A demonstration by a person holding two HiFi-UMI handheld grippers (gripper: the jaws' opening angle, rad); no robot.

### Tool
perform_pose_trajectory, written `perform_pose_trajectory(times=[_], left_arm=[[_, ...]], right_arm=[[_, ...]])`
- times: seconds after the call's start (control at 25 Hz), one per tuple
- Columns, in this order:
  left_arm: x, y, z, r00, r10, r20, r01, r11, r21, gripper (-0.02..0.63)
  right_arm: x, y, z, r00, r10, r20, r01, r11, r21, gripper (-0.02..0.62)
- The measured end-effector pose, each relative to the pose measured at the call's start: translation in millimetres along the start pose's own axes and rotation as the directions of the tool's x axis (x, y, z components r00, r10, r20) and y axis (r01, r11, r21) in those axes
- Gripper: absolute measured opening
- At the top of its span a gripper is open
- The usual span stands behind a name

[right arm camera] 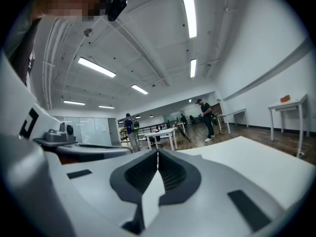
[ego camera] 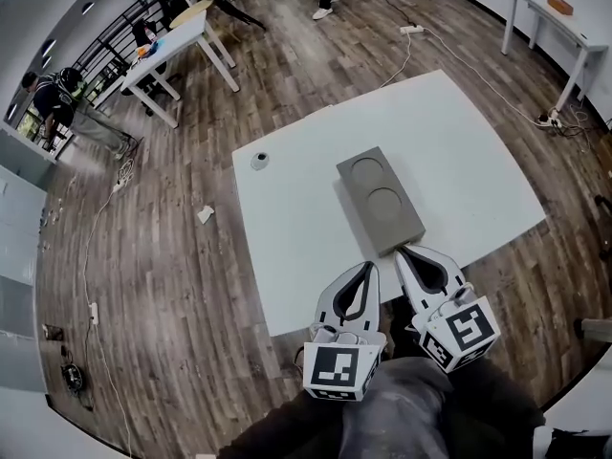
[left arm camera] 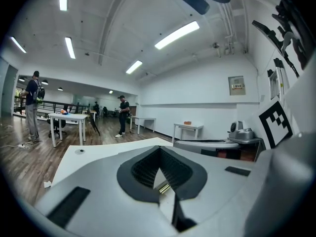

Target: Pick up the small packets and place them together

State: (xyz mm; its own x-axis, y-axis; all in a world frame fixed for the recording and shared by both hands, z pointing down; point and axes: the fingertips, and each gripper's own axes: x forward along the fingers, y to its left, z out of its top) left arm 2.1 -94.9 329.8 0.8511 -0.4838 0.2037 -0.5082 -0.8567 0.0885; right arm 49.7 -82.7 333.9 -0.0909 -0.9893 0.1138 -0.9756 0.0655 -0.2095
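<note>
No small packets show in any view. My left gripper (ego camera: 369,266) and right gripper (ego camera: 402,251) hover side by side over the near edge of the white table (ego camera: 287,228), both pointing across it. Just beyond their tips lies a grey block (ego camera: 380,199) with two round recesses, both empty. In the left gripper view the left gripper (left arm camera: 159,147) has its jaws meeting at the tips with nothing held. The right gripper (right arm camera: 157,151) is likewise shut and empty in the right gripper view.
A small round grey disc (ego camera: 260,161) sits near the table's far left corner. A scrap of paper (ego camera: 206,214) lies on the wood floor to the left. Other white tables (ego camera: 182,51) and a standing person (ego camera: 57,98) are far off.
</note>
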Motion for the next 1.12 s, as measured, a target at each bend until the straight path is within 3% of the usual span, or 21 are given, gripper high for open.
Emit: perform_pose_trajectory(times=[0.56,0.72,0.88,1.0,1.12], left_arm=[[5.6,-10.5,-32.6,0.999,-0.007,-0.054,0.007,1.000,0.003,-0.006],[7.1,-11.6,-45.2,0.998,-0.007,-0.066,0.009,1.000,0.023,-0.006],[19.8,-9.9,-84.2,0.995,-0.008,-0.103,0.011,1.000,0.028,-0.006],[28.6,-11.4,-102.4,0.988,-0.015,-0.153,0.018,1.000,0.018,-0.006],[30.7,-10.5,-94.2,0.985,-0.012,-0.172,0.017,0.999,0.027,-0.006]], right_arm=[[-12.6,-23.7,-48.6,0.998,-0.041,-0.046,0.045,0.997,0.069,0.006],[-13.4,-30.1,-88.6,0.994,-0.069,-0.090,0.075,0.995,0.062,0.006],[-10.0,-39.6,-141.0,0.987,-0.083,-0.136,0.093,0.993,0.072,0.006],[-5.9,-53.1,-154.0,0.982,-0.107,-0.155,0.119,0.990,0.070,0.006],[-1.0,-61.1,-150.8,0.973,-0.133,-0.186,0.149,0.986,0.073,0.024]])
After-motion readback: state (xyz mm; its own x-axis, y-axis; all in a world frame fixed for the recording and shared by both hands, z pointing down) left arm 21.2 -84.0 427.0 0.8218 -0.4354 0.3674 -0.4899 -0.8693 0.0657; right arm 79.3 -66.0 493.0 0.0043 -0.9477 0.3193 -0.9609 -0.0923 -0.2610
